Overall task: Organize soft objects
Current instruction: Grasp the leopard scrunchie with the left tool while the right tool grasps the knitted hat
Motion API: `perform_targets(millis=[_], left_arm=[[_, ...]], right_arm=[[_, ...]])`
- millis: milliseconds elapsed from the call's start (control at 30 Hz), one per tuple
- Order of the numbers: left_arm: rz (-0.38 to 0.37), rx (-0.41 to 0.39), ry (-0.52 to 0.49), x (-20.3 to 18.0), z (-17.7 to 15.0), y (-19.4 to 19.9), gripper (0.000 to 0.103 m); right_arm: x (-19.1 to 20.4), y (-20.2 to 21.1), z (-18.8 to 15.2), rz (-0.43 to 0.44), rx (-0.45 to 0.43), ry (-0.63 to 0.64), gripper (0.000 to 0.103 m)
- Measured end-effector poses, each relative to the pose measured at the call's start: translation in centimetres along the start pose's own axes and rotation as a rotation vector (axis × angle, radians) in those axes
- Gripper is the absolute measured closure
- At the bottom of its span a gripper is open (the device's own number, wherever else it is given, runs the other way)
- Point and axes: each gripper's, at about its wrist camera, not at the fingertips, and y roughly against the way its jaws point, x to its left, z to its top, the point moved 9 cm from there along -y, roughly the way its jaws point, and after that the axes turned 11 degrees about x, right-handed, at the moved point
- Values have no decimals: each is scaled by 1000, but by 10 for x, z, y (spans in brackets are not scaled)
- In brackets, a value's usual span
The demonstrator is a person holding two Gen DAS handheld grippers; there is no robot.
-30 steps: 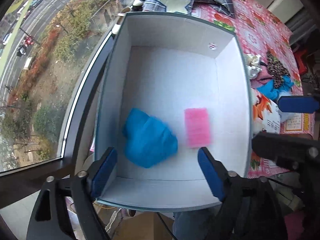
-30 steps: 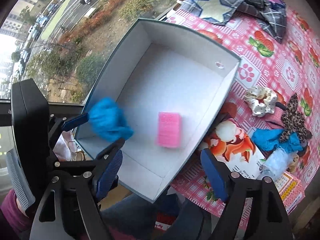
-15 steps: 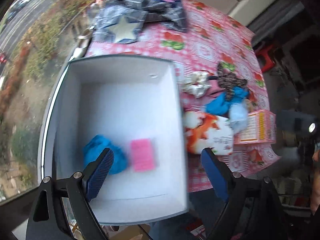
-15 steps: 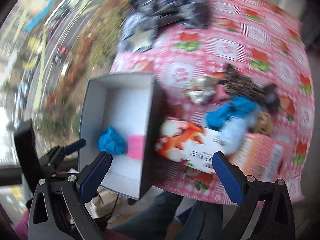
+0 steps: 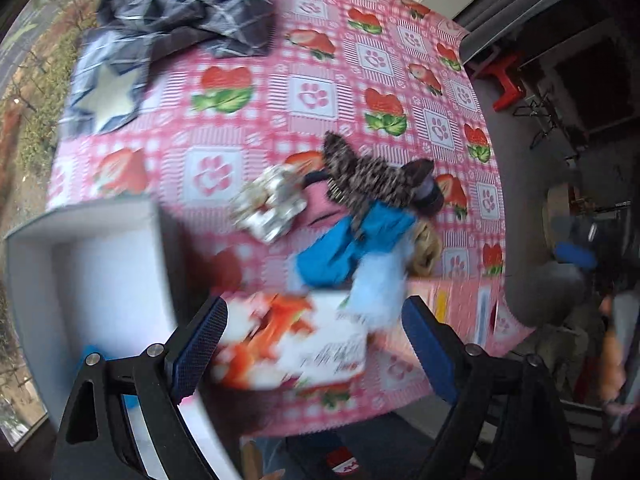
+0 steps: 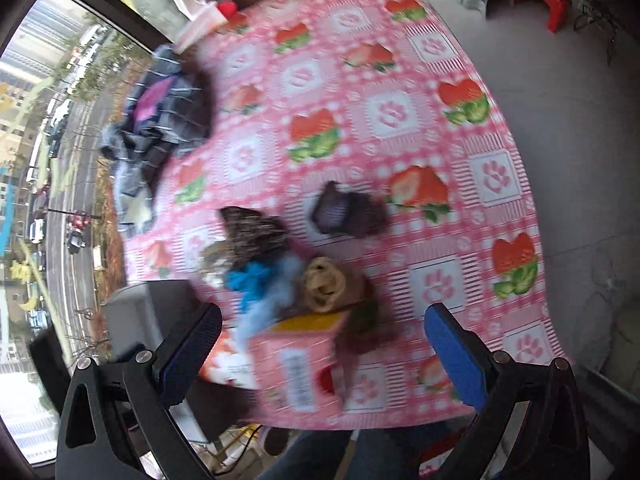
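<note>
Both grippers have swung off the white box [image 5: 100,264], now at 9 o'clock, toward the pile of soft objects [image 5: 360,216] at 12 o'clock of the left gripper [image 5: 316,344]; the right gripper [image 6: 324,352] likewise; both spread wide, empty

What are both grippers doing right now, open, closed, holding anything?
Left gripper: jaws open, holding nothing.
Right gripper: jaws open, holding nothing.

Pink strawberry-and-paw tablecloth [image 5: 312,92], leopard-print scrunchie [image 5: 360,176], blue cloth [image 5: 348,244], white box [image 5: 108,272]
</note>
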Motion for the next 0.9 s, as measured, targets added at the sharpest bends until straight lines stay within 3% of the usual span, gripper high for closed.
perform_targets(millis=[100, 333, 600, 633, 667, 767, 900], left_arm=[[-9, 68, 17, -13, 31, -26, 12], [52, 192, 34, -37, 87, -83, 12], [138, 318, 42, -41, 102, -128, 12], [163, 324, 41, -39, 103, -130, 15], [183, 326, 36, -39, 103, -131, 29], [235, 344, 20, -38, 102, -136, 46], [200, 296, 14, -39, 104, -126, 59]], right_arm=[[-22, -23, 7, -15, 42, 7, 1], [-60, -66, 25, -44, 108, 10, 1], [-54, -95, 39, -17, 147, 51, 1], [-53, -98, 42, -24, 146, 65, 1], [-50, -103, 48, -42, 141, 86, 1], [-42, -113, 59, -76, 134, 135, 1], [-27, -130, 78, -131, 121, 226, 1]])
